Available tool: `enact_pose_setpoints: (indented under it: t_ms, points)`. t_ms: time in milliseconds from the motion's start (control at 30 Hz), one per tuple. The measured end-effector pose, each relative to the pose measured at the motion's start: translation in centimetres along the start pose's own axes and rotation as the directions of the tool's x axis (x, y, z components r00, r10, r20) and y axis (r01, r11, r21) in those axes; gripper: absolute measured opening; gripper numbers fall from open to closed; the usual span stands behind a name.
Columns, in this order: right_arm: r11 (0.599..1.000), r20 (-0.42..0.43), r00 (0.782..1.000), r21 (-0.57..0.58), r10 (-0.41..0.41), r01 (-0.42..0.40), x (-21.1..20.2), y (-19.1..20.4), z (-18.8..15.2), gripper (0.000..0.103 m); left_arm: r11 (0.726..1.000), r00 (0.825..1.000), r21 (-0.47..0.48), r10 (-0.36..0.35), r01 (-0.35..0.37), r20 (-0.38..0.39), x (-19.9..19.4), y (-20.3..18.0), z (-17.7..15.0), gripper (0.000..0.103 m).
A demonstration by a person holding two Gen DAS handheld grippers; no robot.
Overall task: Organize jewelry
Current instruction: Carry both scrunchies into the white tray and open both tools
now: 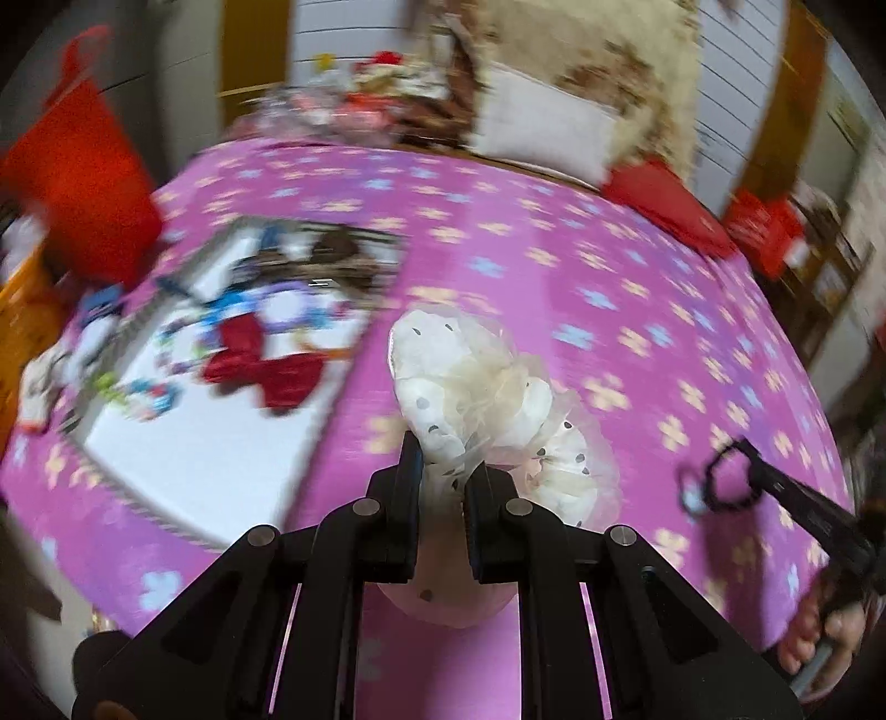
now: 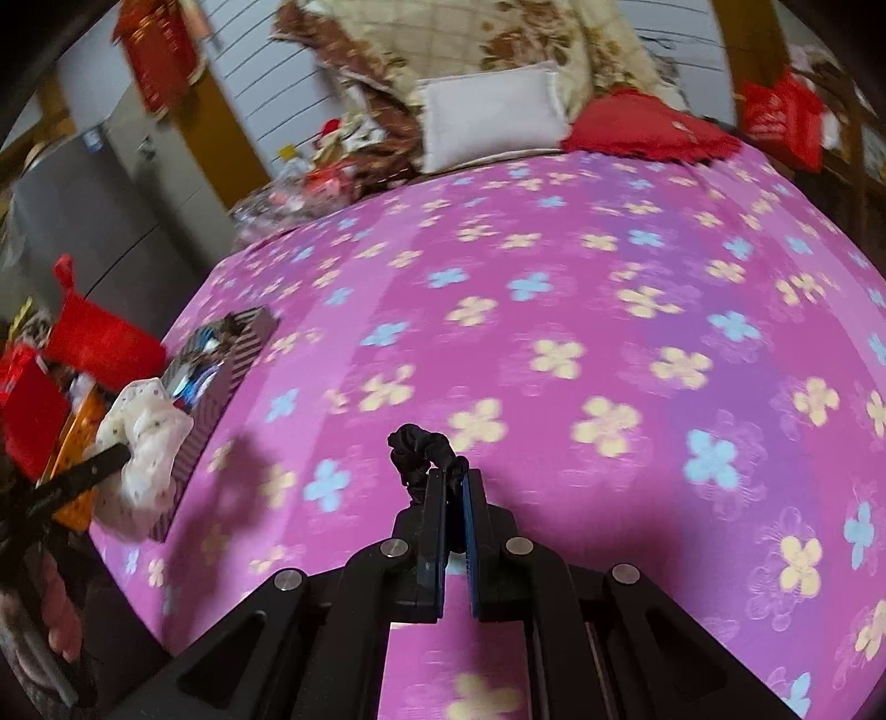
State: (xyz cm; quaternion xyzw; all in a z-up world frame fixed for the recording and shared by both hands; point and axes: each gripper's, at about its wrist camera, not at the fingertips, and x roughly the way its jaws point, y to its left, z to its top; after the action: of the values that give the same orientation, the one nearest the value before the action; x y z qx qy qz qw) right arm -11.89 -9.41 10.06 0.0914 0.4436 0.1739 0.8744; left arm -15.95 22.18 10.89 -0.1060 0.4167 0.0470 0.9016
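My left gripper (image 1: 443, 459) is shut on a cream dotted fabric scrunchie (image 1: 476, 387) and holds it above the pink flowered bedspread (image 1: 581, 266). To its left lies an open white box (image 1: 194, 443) with a striped rim; it holds a red bow (image 1: 260, 360) and several colourful hair pieces. My right gripper (image 2: 451, 471) is shut on a black hair tie (image 2: 421, 448) above the bedspread (image 2: 554, 277). The right gripper with its black tie also shows at the right edge of the left wrist view (image 1: 725, 476). The left gripper with the scrunchie (image 2: 144, 443) shows at the left of the right wrist view, in front of the box (image 2: 221, 360).
A white pillow (image 1: 542, 127) and a patterned blanket (image 1: 598, 50) lie at the head of the bed. A red cushion (image 1: 664, 205) sits at the back right. A red bag (image 1: 83, 183) stands by the bed's left side. The frames are blurred by motion.
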Motion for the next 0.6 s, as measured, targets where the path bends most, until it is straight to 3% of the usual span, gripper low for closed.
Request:
enact_pose_setpoints:
  t_ms: [367, 600]
  points:
    - [0.963, -0.065, 0.997, -0.263, 0.039, -0.054, 2.0, 13.2, 1.6, 0.005, 0.964, 0.995, -0.247, 0.102, -0.097, 0.009, 0.0, 12.2, -1.0, 0.012]
    - [0.918, -0.149, 0.98, -0.354, 0.134, -0.179, 6.1, 23.0, 3.0, 0.005, 0.936, 0.99, -0.324, 0.136, -0.14, -0.038, 2.3, 16.1, -1.5, 0.012]
